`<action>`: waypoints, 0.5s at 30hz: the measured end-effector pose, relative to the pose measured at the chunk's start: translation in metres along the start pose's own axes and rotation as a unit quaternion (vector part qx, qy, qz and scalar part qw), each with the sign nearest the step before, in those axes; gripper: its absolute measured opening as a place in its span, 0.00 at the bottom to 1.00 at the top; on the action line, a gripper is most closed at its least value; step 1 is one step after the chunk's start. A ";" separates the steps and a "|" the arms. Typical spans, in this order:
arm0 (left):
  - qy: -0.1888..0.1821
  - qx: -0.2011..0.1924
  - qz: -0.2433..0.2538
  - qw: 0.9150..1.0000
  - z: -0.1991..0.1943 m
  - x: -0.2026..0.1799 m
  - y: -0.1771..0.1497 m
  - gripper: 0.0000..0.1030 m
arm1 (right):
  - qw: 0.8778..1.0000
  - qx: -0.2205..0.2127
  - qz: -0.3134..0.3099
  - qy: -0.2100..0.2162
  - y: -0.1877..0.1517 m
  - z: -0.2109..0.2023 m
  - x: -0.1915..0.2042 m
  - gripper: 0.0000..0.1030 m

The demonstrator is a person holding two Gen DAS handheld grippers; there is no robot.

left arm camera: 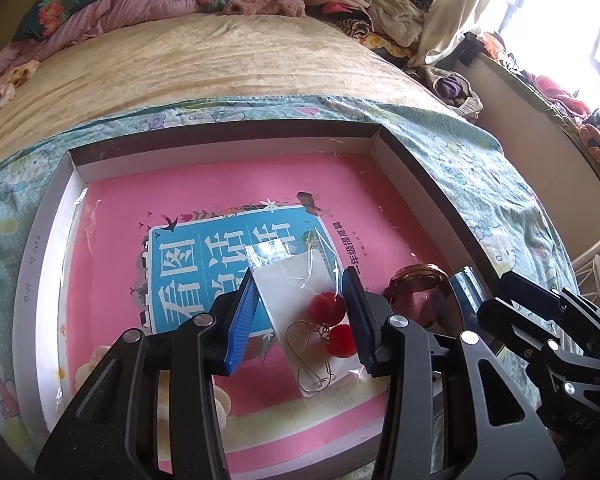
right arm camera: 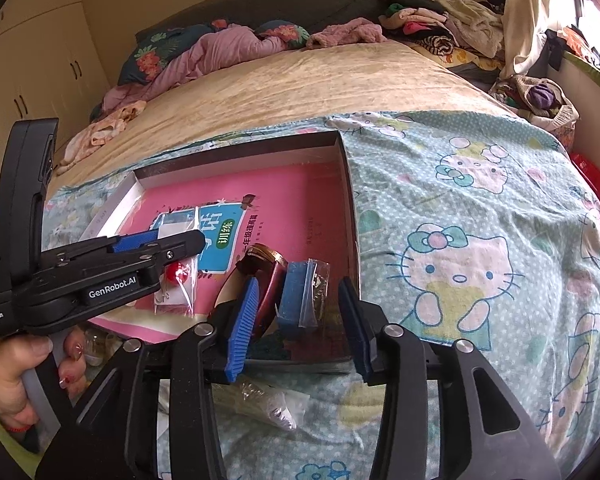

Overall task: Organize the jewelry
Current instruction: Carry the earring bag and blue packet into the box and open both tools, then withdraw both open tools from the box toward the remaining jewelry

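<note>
"GenRobot.AI" on the left claw body (also "Data Acquisition System"), "训练" on the pink book

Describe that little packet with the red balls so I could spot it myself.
Find the shallow box on the bed, with a pink book lying in it. On the book's near side, between the open fingers of the left tool, lies a clear packet of earrings. It alone holds two round red beads on thin gold wire hooks over a white card; the neighbouring packet by the blue block shows no red.
</note>
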State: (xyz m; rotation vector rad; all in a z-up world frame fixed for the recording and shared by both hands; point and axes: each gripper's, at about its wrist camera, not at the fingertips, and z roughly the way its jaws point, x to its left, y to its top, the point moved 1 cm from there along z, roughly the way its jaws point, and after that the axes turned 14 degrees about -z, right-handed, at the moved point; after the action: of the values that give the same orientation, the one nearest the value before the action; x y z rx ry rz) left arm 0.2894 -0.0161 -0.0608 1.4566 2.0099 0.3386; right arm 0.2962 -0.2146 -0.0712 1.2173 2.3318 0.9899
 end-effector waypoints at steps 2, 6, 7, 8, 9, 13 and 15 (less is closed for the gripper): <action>0.001 0.001 -0.001 1.000 0.000 0.000 0.000 0.40 | 1.000 -0.007 0.004 0.002 0.001 -0.004 -0.001 0.50; 0.002 0.001 0.001 1.000 -0.002 0.000 -0.001 0.52 | 1.000 -0.016 0.014 -0.001 0.001 -0.011 -0.003 0.61; 0.003 0.001 0.000 1.000 -0.003 0.000 -0.002 0.53 | 1.000 -0.018 0.017 0.001 0.000 -0.012 -0.004 0.62; 0.004 0.001 -0.003 1.000 -0.004 0.001 -0.002 0.57 | 1.000 -0.019 0.020 0.002 0.000 -0.013 -0.005 0.63; 0.003 0.000 -0.005 1.000 -0.005 0.002 -0.002 0.59 | 1.000 -0.020 0.023 0.002 0.000 -0.014 -0.006 0.63; -0.002 -0.012 -0.010 1.000 -0.020 0.003 0.000 0.69 | 0.999 -0.026 0.030 -0.001 0.001 -0.020 -0.007 0.67; -0.007 -0.020 -0.014 1.000 -0.029 0.004 0.002 0.75 | 0.999 -0.029 0.031 -0.002 0.001 -0.023 -0.007 0.69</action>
State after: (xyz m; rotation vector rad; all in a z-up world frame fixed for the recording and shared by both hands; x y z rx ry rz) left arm 0.2720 -0.0076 -0.0388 1.4019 1.9984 0.3541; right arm 0.2881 -0.2294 -0.0546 1.2750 2.2584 1.0676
